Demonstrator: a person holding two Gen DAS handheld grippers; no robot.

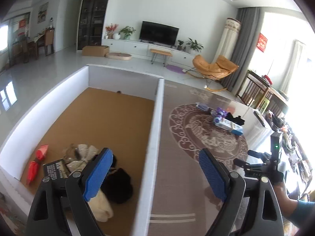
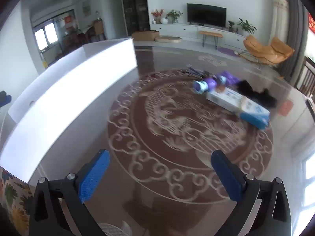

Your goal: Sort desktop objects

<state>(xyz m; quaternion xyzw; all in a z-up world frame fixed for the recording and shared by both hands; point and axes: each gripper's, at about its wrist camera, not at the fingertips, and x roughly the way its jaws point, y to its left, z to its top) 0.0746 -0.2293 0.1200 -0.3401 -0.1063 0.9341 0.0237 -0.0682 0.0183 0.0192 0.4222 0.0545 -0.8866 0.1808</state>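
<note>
The white box [image 1: 126, 102] on the counter [image 1: 177, 177] holds red packets [image 1: 37, 163], a black item [image 1: 118, 184] and more. The left claw [image 1: 155, 175] gapes empty. The right claw [image 2: 160, 177] gapes empty; a blue-white carton [image 2: 238, 102] lies beyond.

Motion-blurred blue-and-white box [image 2: 239, 103]; cream bundle [image 1: 102, 206] partly behind left gripper [image 1: 155, 177]

The white box [image 1: 126, 118] lies open at the top, but its tall wall [image 1: 155, 137] divides it from the table [image 1: 177, 177]. Its near corner is crowded — red packet [image 1: 37, 163], black bundle [image 1: 118, 184] — the far floor bare. Boxes and bottles [image 2: 232, 96] cluster mid-table.
</note>
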